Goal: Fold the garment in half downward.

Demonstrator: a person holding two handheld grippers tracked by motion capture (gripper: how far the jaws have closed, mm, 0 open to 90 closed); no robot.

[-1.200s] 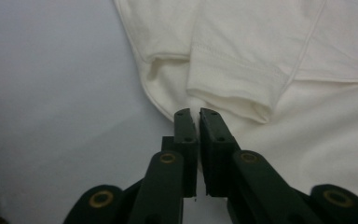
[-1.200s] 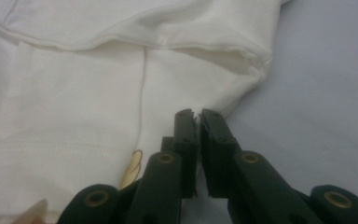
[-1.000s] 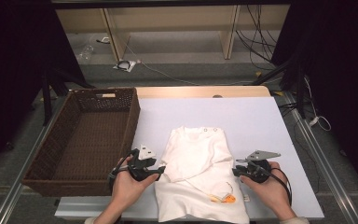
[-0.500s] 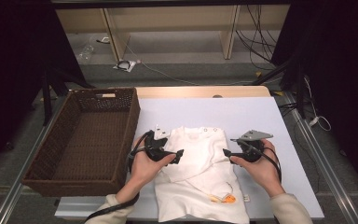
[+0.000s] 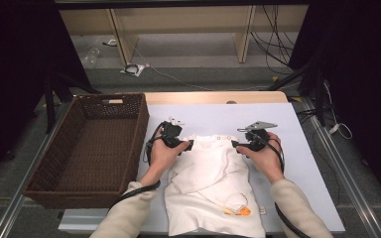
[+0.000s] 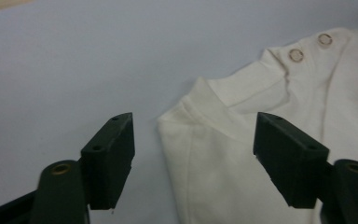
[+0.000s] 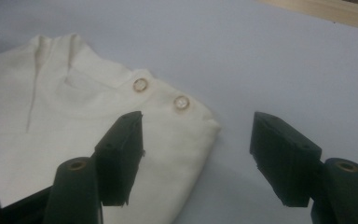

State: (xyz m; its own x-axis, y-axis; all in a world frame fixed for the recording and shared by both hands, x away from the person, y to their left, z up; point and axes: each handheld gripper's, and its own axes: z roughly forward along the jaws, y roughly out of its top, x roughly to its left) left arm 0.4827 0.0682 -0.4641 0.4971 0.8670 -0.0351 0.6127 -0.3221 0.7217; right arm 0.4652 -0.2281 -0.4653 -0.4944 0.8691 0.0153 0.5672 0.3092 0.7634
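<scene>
Shirt (image 5: 213, 183) looks part-folded on the bench (image 5: 297, 148); both grippers (image 5: 178, 144) (image 5: 243, 145), fingers spread, at its far corners, basket (image 5: 87, 148) probably next.

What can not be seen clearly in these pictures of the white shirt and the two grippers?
- Shirt hem: high view, cut off by the bottom edge.
- Orange mark on the shirt: high view, too small to identify.
- Left gripper and right gripper jaw gaps: high view, too small; both gripper views show them open.
- Basket near wall: high view, in shadow.
</scene>
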